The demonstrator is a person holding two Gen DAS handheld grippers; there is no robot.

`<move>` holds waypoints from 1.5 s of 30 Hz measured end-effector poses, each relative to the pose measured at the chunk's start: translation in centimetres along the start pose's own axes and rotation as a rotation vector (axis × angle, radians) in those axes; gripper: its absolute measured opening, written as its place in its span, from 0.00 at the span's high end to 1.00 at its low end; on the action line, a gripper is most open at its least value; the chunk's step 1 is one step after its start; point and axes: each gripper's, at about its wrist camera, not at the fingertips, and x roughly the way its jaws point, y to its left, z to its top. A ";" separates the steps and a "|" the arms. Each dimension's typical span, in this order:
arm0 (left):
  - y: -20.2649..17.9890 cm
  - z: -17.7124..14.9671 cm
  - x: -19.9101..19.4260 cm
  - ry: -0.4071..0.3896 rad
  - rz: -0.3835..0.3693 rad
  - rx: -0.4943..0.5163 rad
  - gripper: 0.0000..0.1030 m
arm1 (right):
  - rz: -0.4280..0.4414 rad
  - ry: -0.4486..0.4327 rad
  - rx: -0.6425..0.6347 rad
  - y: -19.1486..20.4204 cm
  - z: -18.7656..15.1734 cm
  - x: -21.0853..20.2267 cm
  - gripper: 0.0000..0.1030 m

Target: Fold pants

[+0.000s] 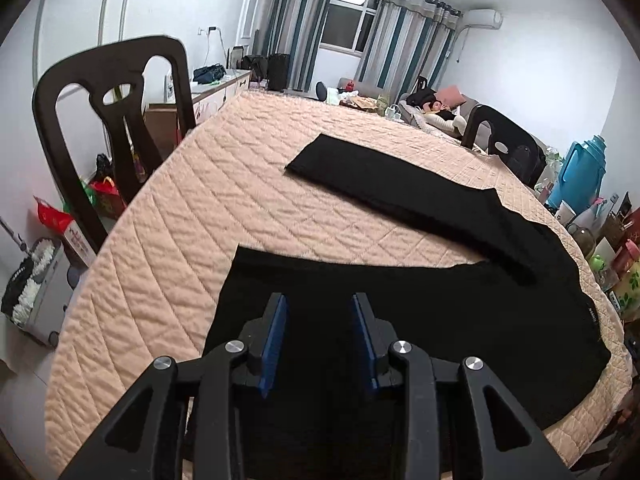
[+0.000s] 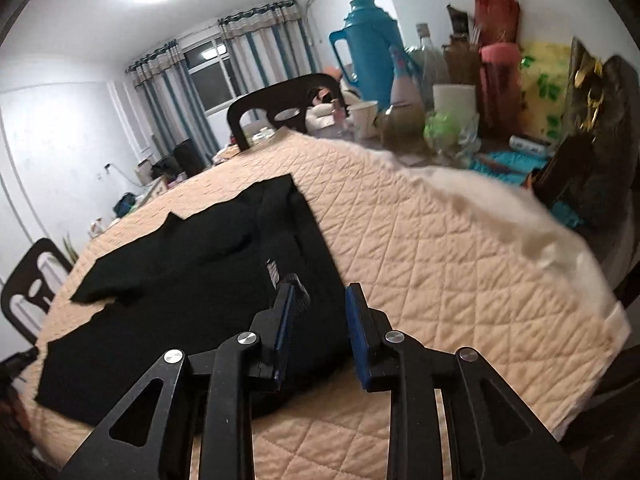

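Black pants point(image 1: 440, 312) lie flat on a table under a peach quilted cover point(image 1: 224, 184). One leg point(image 1: 380, 184) stretches toward the far side, and the other runs under my left gripper point(image 1: 319, 300). That gripper hovers over the near leg end, its blue pads apart, with cloth seen below the gap but not pinched. In the right wrist view the pants point(image 2: 192, 280) spread to the left. My right gripper point(image 2: 320, 290) hangs over the waist edge near a small label point(image 2: 272, 270), jaws apart with nothing clamped.
Dark chairs point(image 1: 116, 120) point(image 1: 508, 148) point(image 2: 280, 100) stand around the table. A blue thermos point(image 2: 368, 52), bottles, cups and bags point(image 2: 460, 100) crowd the table's right side. A person lies on a sofa point(image 1: 436, 114) at the back.
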 end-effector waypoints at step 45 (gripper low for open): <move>-15.9 15.9 24.3 0.228 -0.043 0.401 0.93 | 0.138 0.435 -0.528 21.9 10.9 30.4 0.90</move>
